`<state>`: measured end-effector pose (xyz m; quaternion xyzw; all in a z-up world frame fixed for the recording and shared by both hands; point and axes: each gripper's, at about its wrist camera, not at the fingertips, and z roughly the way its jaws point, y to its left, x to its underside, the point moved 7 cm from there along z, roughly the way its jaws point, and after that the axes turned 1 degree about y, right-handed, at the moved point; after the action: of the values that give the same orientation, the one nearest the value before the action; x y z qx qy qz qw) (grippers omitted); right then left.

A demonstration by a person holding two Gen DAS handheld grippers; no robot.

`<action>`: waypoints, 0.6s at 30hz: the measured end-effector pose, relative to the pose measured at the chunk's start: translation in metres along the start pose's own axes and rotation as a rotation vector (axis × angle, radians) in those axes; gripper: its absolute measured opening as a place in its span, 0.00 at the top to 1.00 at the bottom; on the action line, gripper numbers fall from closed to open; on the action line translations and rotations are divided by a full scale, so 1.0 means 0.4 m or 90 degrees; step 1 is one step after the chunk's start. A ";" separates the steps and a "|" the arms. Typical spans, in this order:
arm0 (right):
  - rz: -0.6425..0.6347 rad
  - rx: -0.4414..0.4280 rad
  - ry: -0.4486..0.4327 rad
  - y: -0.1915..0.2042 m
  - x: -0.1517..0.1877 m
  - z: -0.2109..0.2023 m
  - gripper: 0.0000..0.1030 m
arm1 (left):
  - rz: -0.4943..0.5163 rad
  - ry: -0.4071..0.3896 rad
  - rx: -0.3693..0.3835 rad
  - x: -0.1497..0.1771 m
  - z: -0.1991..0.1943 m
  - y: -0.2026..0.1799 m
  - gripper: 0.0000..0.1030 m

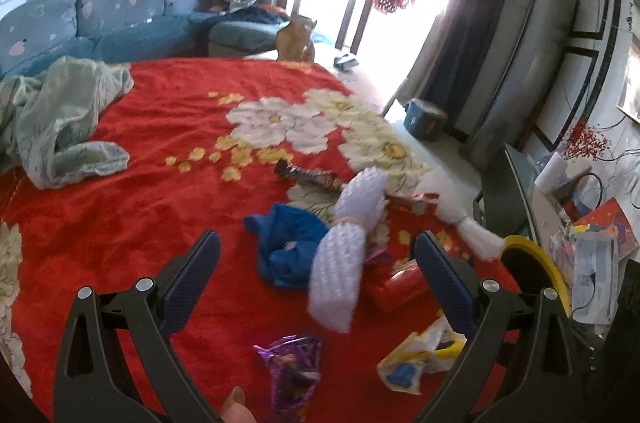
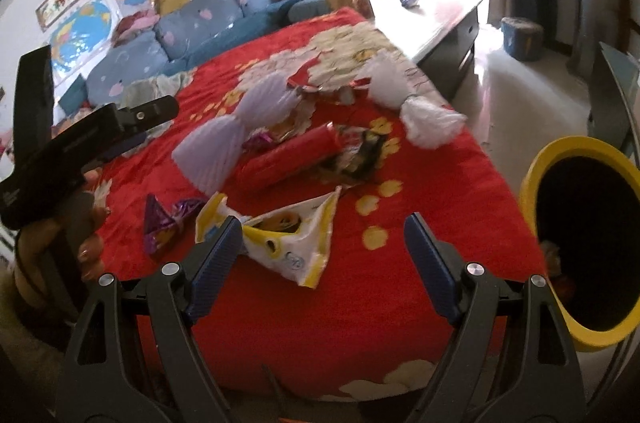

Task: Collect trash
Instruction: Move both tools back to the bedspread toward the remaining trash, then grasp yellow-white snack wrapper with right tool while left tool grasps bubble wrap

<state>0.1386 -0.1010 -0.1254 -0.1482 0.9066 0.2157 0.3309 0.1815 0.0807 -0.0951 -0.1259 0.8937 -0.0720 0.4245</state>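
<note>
Both grippers' fingers wide, nothing held; right gripper (image 2: 322, 243) should be lowered squarely over yellow-white wrapper (image 2: 288, 243), pinched mid-body, then carried to yellow bin (image 2: 536, 167).

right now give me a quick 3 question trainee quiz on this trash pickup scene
1. True or false: the right gripper is shut on the white and yellow bag.
2. Which piece lies nearest the right gripper's fingertips? A: white and yellow bag. B: red tube. C: purple wrapper.
3. What colour is the rim of the bin beside the red blanket?

Key: 1 false, its jaws stand open and empty. 2 A. 3 yellow.
</note>
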 end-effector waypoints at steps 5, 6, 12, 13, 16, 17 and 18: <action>-0.022 -0.011 0.025 0.033 0.006 0.034 0.27 | -0.004 0.021 0.017 0.010 0.022 0.016 0.18; -0.021 -0.014 0.031 0.036 0.007 0.040 0.28 | -0.002 0.025 0.019 0.012 0.026 0.015 0.20; -0.005 -0.039 0.086 0.043 0.027 0.096 0.36 | 0.008 0.050 0.043 0.027 0.050 0.004 0.30; 0.004 -0.047 0.097 0.040 0.035 0.109 0.38 | 0.009 0.055 0.047 0.031 0.055 0.001 0.32; -0.005 -0.047 0.093 0.043 0.045 0.110 0.43 | 0.014 0.064 0.050 0.041 0.066 -0.005 0.39; -0.011 -0.050 0.093 0.046 0.047 0.108 0.45 | 0.015 0.068 0.051 0.044 0.071 -0.007 0.43; -0.013 -0.057 0.094 0.049 0.048 0.107 0.48 | 0.015 0.070 0.051 0.047 0.074 -0.006 0.44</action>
<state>0.1393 -0.0654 -0.1621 -0.1878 0.9163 0.2411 0.2588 0.1936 0.0723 -0.1270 -0.0941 0.9136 -0.1092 0.3801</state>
